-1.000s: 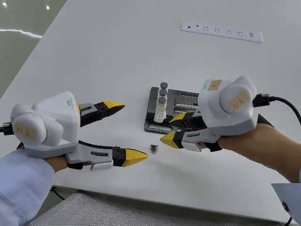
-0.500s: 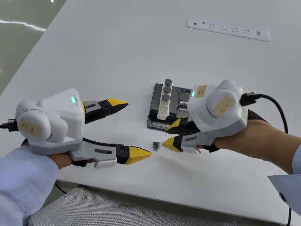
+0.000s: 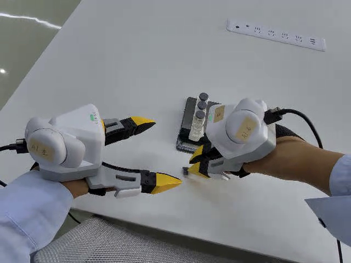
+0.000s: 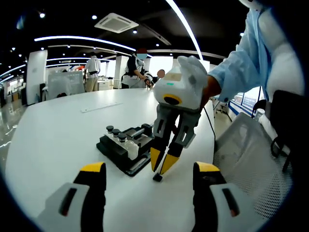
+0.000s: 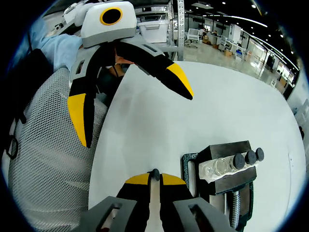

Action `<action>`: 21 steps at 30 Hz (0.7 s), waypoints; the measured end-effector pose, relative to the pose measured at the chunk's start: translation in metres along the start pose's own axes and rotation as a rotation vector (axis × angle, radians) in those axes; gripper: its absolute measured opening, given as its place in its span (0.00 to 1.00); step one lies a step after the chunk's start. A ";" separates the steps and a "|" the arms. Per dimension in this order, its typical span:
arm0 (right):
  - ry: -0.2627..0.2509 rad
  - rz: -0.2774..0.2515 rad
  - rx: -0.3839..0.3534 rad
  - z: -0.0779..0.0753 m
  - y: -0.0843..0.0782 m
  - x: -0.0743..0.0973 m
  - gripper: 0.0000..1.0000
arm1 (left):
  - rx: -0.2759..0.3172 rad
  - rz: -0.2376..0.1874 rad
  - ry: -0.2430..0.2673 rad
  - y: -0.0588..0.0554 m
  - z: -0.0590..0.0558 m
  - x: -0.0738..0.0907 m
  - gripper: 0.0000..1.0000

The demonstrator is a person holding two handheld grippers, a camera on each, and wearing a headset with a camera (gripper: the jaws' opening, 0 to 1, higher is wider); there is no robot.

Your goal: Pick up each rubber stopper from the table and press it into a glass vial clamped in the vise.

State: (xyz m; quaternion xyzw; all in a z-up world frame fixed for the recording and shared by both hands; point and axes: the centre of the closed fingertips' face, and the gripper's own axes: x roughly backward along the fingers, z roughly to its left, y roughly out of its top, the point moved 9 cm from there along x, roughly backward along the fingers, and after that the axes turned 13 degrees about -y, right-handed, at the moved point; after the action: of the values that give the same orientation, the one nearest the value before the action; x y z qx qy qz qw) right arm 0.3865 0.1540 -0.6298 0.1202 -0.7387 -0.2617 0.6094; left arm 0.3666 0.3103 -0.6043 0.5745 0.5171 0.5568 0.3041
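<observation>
A small dark rubber stopper (image 3: 185,171) lies on the white table in front of the black vise (image 3: 185,143). My right gripper (image 3: 193,164) reaches down to it, and its yellow tips pinch the stopper (image 5: 155,172), which still touches the table. From the left gripper view the right gripper (image 4: 161,166) stands tip-down over the stopper (image 4: 157,177). The vise (image 5: 217,154) clamps clear glass vials (image 3: 198,127), three of them capped with dark stoppers (image 5: 246,158). My left gripper (image 3: 156,153) hovers open to the left, holding nothing.
A white power strip (image 3: 276,35) lies at the far side of the table. A grey mesh chair (image 3: 109,241) sits below the near table edge. A cable (image 3: 307,118) trails from the right gripper. People stand far off in the room (image 4: 130,72).
The right gripper has dropped down and left onto the loose stopper and its jaws have narrowed around it. The left gripper stays open; the head camera has shifted.
</observation>
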 end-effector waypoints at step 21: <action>-0.063 0.020 -0.009 0.002 0.000 0.002 0.00 | -0.003 -0.005 -0.008 0.001 -0.001 -0.003 0.70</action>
State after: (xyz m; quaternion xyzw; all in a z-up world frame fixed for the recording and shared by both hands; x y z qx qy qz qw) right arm 0.3838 0.1535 -0.6287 0.1016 -0.7576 -0.2625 0.5889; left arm 0.3661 0.3074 -0.6038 0.5750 0.5163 0.5546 0.3086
